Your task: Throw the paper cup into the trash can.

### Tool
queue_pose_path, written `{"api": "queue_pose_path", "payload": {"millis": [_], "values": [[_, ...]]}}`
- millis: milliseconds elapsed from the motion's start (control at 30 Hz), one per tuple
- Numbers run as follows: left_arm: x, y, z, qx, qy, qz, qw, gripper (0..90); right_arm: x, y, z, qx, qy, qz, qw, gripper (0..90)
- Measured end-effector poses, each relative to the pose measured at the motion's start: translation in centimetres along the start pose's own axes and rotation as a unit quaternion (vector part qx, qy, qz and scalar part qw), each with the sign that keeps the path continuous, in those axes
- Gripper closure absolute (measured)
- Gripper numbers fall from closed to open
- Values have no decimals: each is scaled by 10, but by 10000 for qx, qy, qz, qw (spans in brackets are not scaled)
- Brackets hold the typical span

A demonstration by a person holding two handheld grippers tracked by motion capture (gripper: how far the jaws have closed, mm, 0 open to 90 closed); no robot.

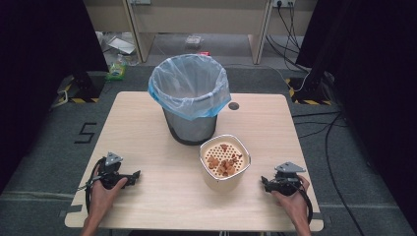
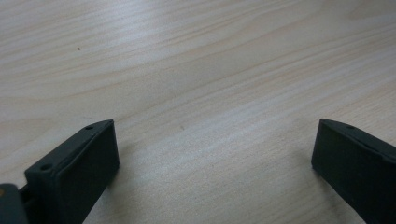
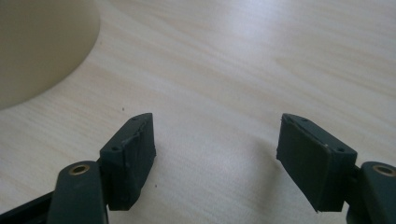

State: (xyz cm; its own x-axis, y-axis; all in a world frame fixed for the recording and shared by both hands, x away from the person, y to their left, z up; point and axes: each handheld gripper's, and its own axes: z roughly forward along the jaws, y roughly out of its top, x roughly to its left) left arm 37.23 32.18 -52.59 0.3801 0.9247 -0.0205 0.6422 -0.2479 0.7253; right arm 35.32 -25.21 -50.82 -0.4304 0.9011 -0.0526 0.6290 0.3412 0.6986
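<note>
Food scraps point(image 1: 223, 164) lie loose in the cream round strainer tub point(image 1: 216, 183): rigid, light, best gripped at the rim. Flanking it, left gripper point(image 1: 135, 174) and right gripper point(image 1: 263, 182) gape empty.

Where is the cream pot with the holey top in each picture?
High view: the cream pot stands at the middle of the table, in front of the bin, between the two claws.
Left gripper view: the pot is not in it, just bare wood ahead of the claw.
Right gripper view: its curved cream wall fills the top left corner.
Shared landmark: the pale wooden table.
</note>
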Motion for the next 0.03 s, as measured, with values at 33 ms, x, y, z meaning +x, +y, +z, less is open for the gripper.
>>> {"api": "queue_pose_path", "payload": {"millis": [33], "values": [[0, 0, 0, -1, -1, 0, 10000, 0, -1, -2, 1, -41, 41, 106, 9999, 263]]}}
